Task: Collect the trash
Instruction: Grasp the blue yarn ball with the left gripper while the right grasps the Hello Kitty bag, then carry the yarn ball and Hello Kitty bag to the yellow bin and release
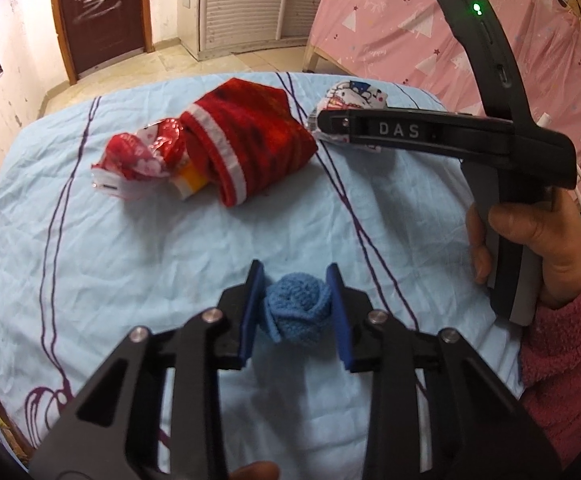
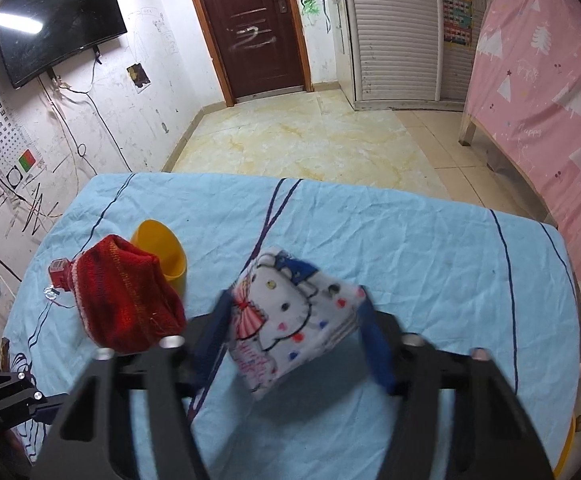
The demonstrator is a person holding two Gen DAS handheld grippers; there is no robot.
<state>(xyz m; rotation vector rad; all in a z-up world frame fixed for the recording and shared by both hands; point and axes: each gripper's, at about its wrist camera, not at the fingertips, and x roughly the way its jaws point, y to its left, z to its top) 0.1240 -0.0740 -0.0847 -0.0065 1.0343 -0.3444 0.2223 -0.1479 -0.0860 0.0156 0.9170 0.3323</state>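
**Both grippers closed on soft items on the blue sheet**

While the left gripper [image 1: 295,312] pinches a small blue knitted ball [image 1: 296,311] between its blue pads just above the light blue sheet [image 1: 150,248], the right gripper [image 2: 296,334] has its pads against both sides of a white cartoon-cat cloth [image 2: 294,330]. Beside it lies a red knitted sock [image 2: 130,300], touching a yellow cup [image 2: 162,248]. A crumpled red wrapper [image 1: 138,162] rests just left of the sock.

Left tongs [image 1: 296,312] clamped on blue knitted ball [image 1: 296,312]; red sock [image 1: 250,148], crumpled wrappers [image 1: 138,160] beyond.
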